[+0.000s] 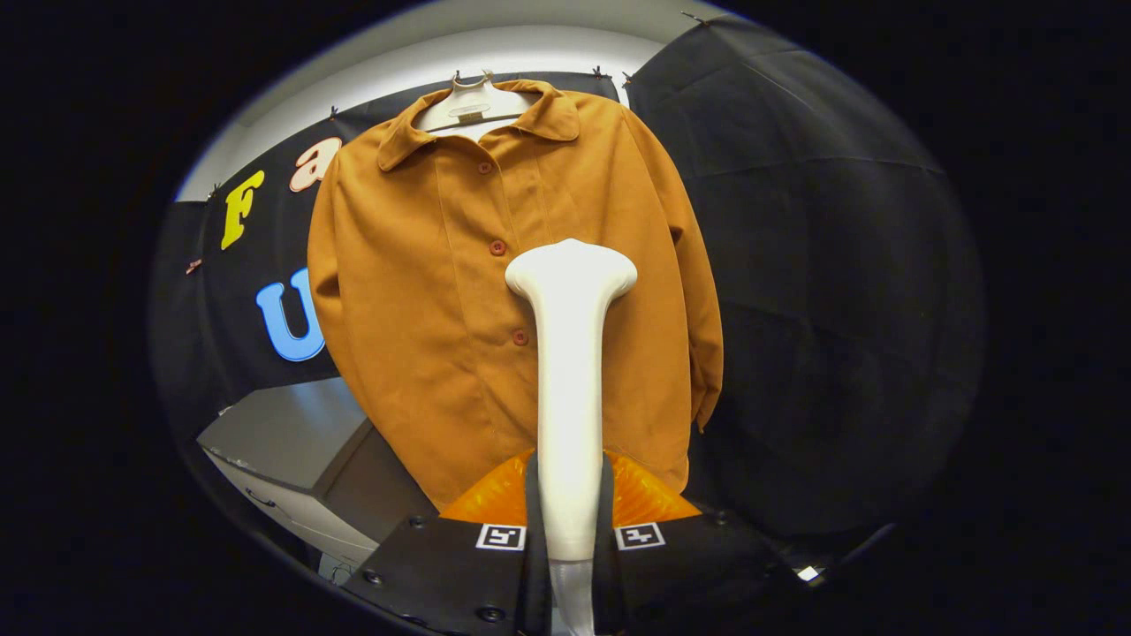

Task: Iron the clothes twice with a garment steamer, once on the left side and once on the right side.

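Note:
An orange-brown button-up shirt (424,291) hangs on a pale hanger (468,104) against the booth's wall, its front facing me. A white garment steamer (570,353) stands upright between my fingers, and my gripper (570,495) is shut on its handle. The steamer's wide head (571,268) sits in front of the shirt's middle, just right of the button row, about chest height. Whether the head touches the fabric I cannot tell. The handle hides the lower part of the shirt's placket.
A grey cabinet (283,433) with a flat top stands low to the left of the shirt, its pale front below. Black cloth walls close in behind and to the right. A white ceiling strip runs above the hanger.

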